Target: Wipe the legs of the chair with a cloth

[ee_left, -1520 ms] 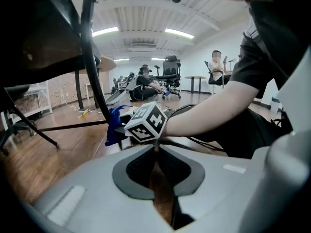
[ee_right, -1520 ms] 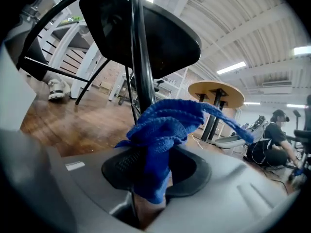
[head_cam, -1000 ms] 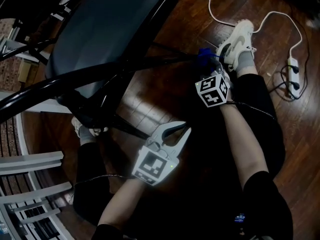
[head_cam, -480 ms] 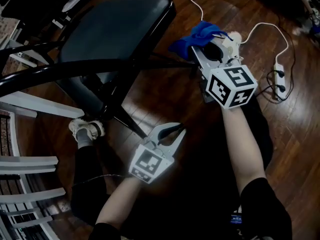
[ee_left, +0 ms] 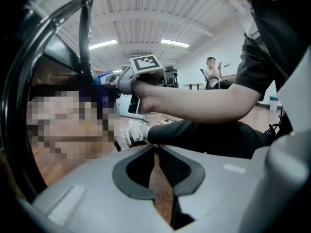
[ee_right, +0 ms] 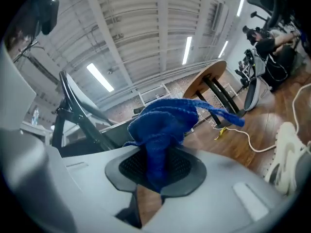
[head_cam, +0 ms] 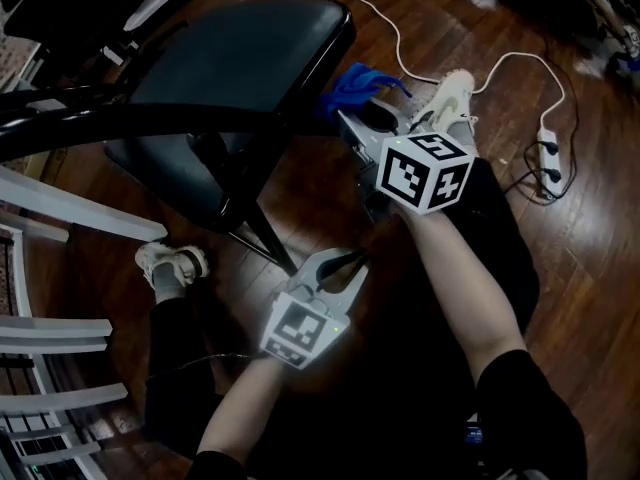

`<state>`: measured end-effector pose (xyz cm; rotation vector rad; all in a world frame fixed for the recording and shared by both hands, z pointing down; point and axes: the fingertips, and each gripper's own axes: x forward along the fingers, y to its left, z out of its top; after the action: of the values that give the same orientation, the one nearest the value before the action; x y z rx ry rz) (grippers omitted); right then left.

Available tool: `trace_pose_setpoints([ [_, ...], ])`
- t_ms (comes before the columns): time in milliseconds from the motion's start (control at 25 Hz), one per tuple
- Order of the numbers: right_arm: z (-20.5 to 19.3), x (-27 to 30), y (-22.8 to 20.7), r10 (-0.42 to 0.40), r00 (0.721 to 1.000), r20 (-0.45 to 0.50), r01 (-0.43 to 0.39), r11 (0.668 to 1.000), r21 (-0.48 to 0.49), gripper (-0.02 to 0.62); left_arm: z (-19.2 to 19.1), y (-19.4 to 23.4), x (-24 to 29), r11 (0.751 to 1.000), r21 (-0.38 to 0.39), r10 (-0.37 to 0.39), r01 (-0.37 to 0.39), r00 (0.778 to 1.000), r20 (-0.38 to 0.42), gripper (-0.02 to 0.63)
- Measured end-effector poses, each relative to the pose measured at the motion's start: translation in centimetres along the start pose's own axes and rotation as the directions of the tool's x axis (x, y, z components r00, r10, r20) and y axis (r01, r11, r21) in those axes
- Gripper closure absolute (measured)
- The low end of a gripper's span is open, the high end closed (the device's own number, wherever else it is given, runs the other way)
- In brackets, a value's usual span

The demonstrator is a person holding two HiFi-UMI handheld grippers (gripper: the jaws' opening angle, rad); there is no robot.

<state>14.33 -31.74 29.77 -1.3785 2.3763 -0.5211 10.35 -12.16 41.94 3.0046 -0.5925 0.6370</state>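
Observation:
A black chair with a dark padded seat (head_cam: 240,53) fills the upper left of the head view, and one leg (head_cam: 262,236) slants down to the wooden floor. My right gripper (head_cam: 360,108) is up beside the seat's right edge. It is shut on a blue cloth (head_cam: 355,80), which bunches up above the pads in the right gripper view (ee_right: 163,125). My left gripper (head_cam: 352,260) hovers lower, just right of the leg's foot. Its jaws are shut with nothing between them (ee_left: 156,164). It touches nothing.
A white power strip (head_cam: 547,153) and its cable lie on the floor at the right. The person's white shoes (head_cam: 445,103) (head_cam: 172,263) stand either side of the chair. White slatted furniture (head_cam: 60,333) crowds the left. A round wooden table (ee_right: 209,76) stands further off.
My right gripper has risen with the blue cloth from low by the chair's frame up to seat height, rolling as it went. The left gripper has barely shifted.

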Motion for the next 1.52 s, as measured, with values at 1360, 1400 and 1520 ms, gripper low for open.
trace_pose_setpoints([
  [1360, -13.7, -0.2, -21.8, -0.344, 0.859, -0.379, 0.241, 0.925, -0.294, 0.499, -3.9, 1.1, 4.4, 0.998, -0.05, -0.037, 0.03, 0.991, -0.13, 0.574],
  [1400, -13.8, 0.0, -22.0, -0.36, 0.852, -0.381, 0.247, 0.917, -0.314, 0.5, -4.0, 1.1, 4.4, 0.998, -0.049, -0.034, 0.028, 0.991, -0.132, 0.575],
  [1520, -14.2, 0.3, -22.7, -0.399, 0.832, -0.386, 0.262, 0.895, -0.36, 0.502, -4.3, 1.1, 4.4, 0.999, -0.042, -0.025, 0.019, 0.989, -0.146, 0.575],
])
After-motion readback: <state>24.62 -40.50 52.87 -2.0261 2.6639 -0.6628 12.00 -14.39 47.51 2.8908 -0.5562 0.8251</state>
